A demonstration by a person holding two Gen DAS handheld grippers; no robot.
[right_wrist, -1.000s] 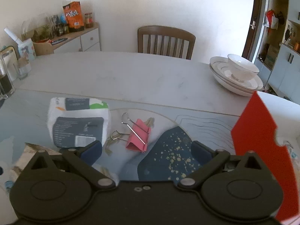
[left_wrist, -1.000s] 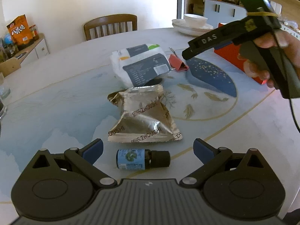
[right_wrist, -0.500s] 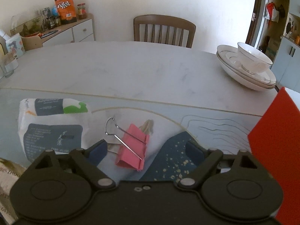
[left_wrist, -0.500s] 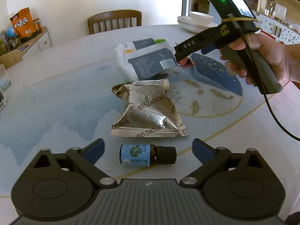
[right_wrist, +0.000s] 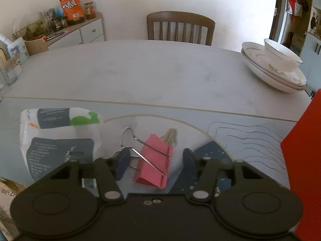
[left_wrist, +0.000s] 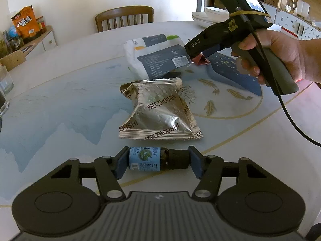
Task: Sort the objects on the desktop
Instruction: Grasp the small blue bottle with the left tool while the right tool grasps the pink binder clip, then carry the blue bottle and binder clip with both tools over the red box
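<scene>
My left gripper [left_wrist: 157,161] is shut on a small brown bottle [left_wrist: 154,158] with a blue label, lying on its side on the table; the pads press its base and its cap. A silver foil snack bag [left_wrist: 158,110] lies just beyond it, and a white tissue pack [left_wrist: 156,57] farther back. My right gripper [right_wrist: 154,164] is partly closed around a pink binder clip [right_wrist: 153,164] on the table; its pads stand a little apart from the clip's sides. The right gripper also shows in the left wrist view [left_wrist: 236,32], over the clip [left_wrist: 200,61].
A red box [right_wrist: 303,154] stands at the right. Stacked white plates with a bowl [right_wrist: 274,66] sit at the far right of the table [right_wrist: 150,70]. A wooden chair [right_wrist: 180,28] is behind the table. Glasses [left_wrist: 5,80] stand at the left edge. A sideboard with an orange bag [right_wrist: 71,8] lines the left wall.
My left gripper moved forward and closed on the bottle. My right gripper moved down over the pink clip and its fingers narrowed around it.
</scene>
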